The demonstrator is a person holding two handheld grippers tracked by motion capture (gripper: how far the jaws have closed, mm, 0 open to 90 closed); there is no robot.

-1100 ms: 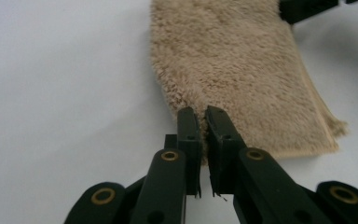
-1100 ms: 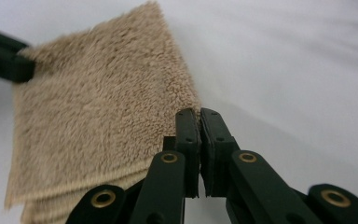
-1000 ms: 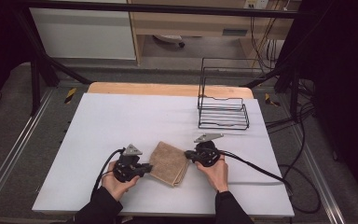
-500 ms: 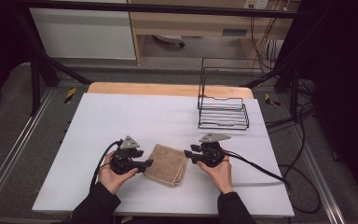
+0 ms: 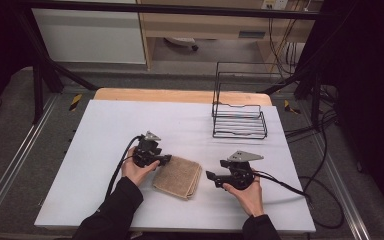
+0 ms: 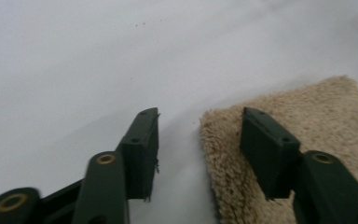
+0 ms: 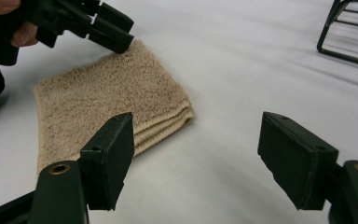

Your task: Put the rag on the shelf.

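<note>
The folded beige towel [image 5: 178, 176] lies on the white worktop [image 5: 105, 130] between both tongs, the left tongs [image 6: 199, 140] gaping empty astride its near corner, the right tongs [image 7: 196, 154] wide open, empty, well off its folded edge.

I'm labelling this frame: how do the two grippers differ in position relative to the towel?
The left gripper sits at the folded towel, one jaw over its corner; the right gripper is apart from it, over bare table. The right's jaws gape wider than the left's. Both are open, holding nothing.
</note>
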